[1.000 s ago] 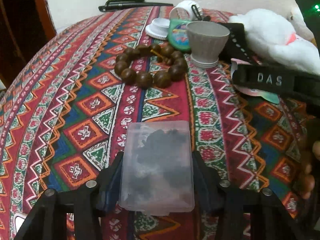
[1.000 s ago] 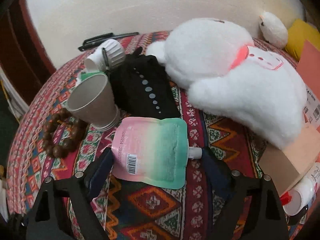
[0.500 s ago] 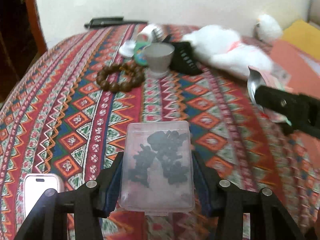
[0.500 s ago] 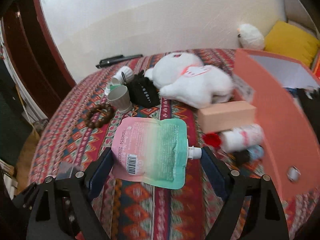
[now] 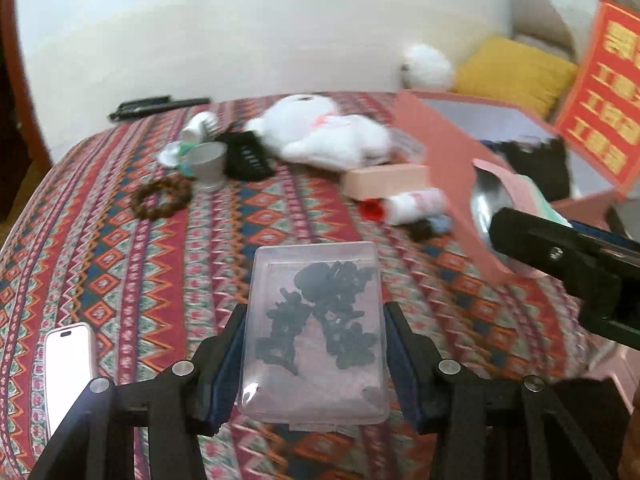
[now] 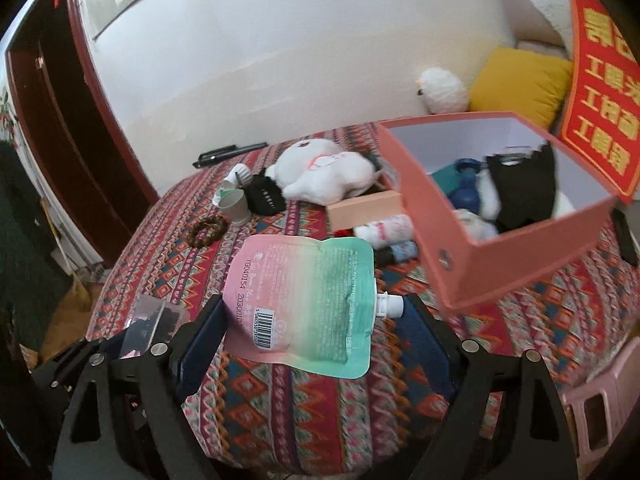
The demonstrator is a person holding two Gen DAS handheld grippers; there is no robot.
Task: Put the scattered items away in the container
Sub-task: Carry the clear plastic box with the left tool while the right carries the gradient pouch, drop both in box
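your left gripper (image 5: 316, 336) clamps a clear case (image 5: 314, 332); right gripper (image 6: 316, 316) apparently grips a pouch (image 6: 304, 304). clear the pink box (image 6: 520, 248) rim before dropping.

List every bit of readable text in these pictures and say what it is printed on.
"YG04054" and "2030010...", cut off by the claw: spout pouch.
Barcode digits, roughly "5 060550 95550": same pouch, too small to be sure of.
Fine print on the pouch's green half: too small to read.
Gold characters on the red banner: large but blurred and cropped, not readable.
White bottle with pink markings: blurred.
Clear plastic case: no text.
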